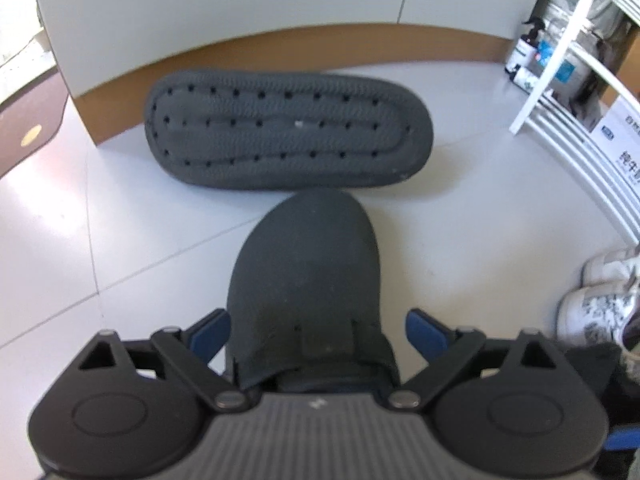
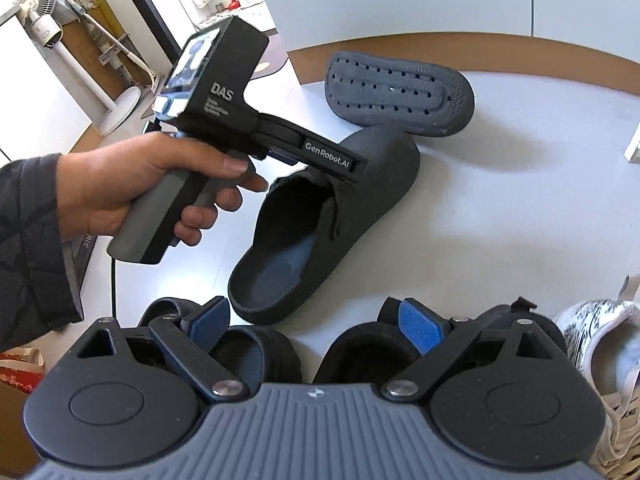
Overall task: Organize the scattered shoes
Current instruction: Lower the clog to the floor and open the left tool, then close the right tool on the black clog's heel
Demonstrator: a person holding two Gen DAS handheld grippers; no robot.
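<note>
I have the left hand-held gripper [image 1: 318, 324] over the upright grey clog [image 1: 304, 280], its blue pads spread to either side of the clog's upper near the mouth. From the left wrist view a gap shows beside each pad, so I read it as open and straddling the clog, not yet pinching it. The right wrist view shows the same tool, held in a hand [image 2: 132, 188], reaching into the clog [image 2: 340, 216] from its heel end.

The clog stands sole-down on the pale tiled floor [image 1: 80, 240], and its long axis runs straight away from the left hand-held gripper, toe forward. Just past that toe lies its mate, the overturned clog [image 1: 288, 136], sole up, with its long axis crosswise to the first, so the two make a T. The toe sits very close to the overturned clog's side; I cannot tell if they touch.

My right hand-held gripper [image 2: 320, 320] is open and holds nothing. It hovers over a pair of black slippers [image 2: 256, 348] close beneath it, with white patterned sneakers [image 2: 592, 328] off to its right. A white rack [image 1: 560, 92] stands at the right of the left wrist view.

The left is clearly nearer both grey clogs. If the upright one is to be moved, closing across its width is what this alignment suits; the overturned one would need turning and swinging round to lie parallel.
</note>
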